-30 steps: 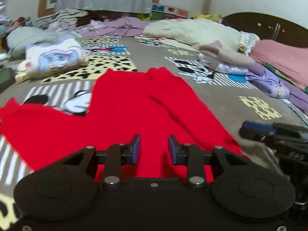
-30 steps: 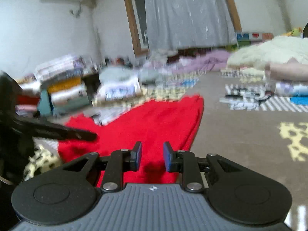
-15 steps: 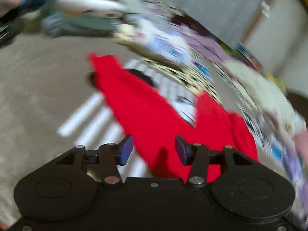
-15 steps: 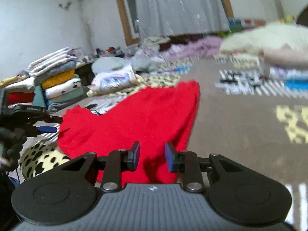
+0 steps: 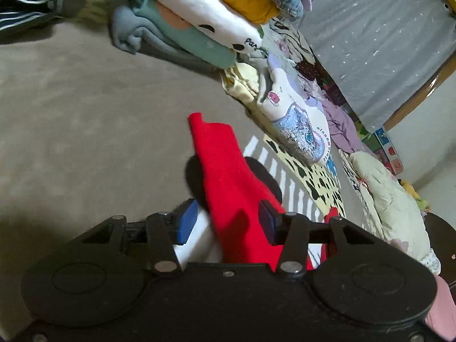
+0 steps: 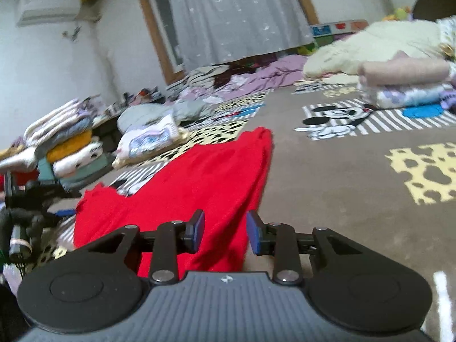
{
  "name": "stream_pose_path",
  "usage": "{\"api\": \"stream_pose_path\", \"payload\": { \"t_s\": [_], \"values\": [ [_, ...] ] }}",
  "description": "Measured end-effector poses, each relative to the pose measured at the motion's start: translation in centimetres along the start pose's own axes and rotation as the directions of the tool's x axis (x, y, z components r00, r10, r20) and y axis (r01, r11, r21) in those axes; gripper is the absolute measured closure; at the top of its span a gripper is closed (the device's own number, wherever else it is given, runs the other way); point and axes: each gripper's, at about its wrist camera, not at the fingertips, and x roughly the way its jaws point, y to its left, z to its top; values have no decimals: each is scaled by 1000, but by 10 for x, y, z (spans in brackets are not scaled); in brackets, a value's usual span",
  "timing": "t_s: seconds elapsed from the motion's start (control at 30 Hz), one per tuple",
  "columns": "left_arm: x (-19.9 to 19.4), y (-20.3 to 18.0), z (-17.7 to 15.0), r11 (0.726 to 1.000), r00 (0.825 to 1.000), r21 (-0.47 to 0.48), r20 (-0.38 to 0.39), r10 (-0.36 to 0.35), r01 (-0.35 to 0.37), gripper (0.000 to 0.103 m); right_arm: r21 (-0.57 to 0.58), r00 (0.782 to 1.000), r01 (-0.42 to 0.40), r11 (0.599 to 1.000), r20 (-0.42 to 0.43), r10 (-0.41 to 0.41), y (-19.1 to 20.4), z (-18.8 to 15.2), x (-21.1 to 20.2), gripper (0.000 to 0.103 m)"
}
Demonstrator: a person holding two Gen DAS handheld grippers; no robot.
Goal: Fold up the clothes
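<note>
Left wrist view, my left tongs [image 5: 225, 221] spread wide over a strip of the red garment [image 5: 225, 168] on the carpet [image 5: 71, 108], right wrist view, my right tongs [image 6: 225, 232] released above the garment's near edge.

Red garment [image 6: 199, 182] matt knit cloth; bedspread [image 6: 342, 199] soft napped fabric; jaws matt black plastic

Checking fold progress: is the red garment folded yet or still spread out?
Spread. The red garment lies flat on the brown cartoon-print blanket, one section reaching away, no layer doubled over. Both grippers, left and right, have open jaws.
</note>
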Motion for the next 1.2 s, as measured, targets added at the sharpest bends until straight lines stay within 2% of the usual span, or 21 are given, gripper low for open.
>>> {"api": "stream_pose_path", "payload": {
  "t_s": [0.1, 0.2, 0.3, 0.43, 0.6, 0.73, 0.8, 0.9, 0.97, 1.2],
  "values": [
    [16, 0, 8, 1000, 1000, -3, -4, 1, -1, 69, 30, 1000, 9, 1000, -2, -9, -8, 1, 4, 69],
    [22, -3, 13, 1000, 1000, 7, -9, -16, 16, 98, 40, 1000, 10, 999, -9, -10, -11, 0, 9, 68],
    [15, -28, 13, 994, 996, 72, 25, -88, 86, 98, 46, 1000, -1, 999, -9, 2, -14, 1, 13, 68],
    [-5, -83, 2, 963, 980, 201, 53, -193, 179, 98, 73, 1000, -19, 997, -4, 20, -19, 3, 17, 68],
    [-28, -162, -29, 893, 955, 376, 63, -290, 246, 98, 118, 999, -50, 992, -14, 52, -26, 1, 21, 68],
    [-32, -220, -68, 831, 941, 485, 43, -334, 273, 98, 200, 995, -85, 976, -29, 93, -39, -3, 22, 68],
    [-29, -247, -92, 798, 942, 540, 29, -335, 267, 98, 235, 994, -91, 968, -32, 101, -47, -4, 20, 68],
    [-25, -280, -129, 766, 940, 577, -9, -342, 284, 98, 283, 994, -100, 954, -21, 111, -59, -5, 15, 66],
    [-21, -304, -160, 730, 942, 623, -34, -333, 281, 98, 313, 994, -102, 944, -12, 111, -69, -7, 10, 66],
    [6, -351, -255, 621, 957, 741, -101, -273, 255, 99, 469, 994, -100, 878, 17, 104, -110, -16, -6, 66]
  ]
}}
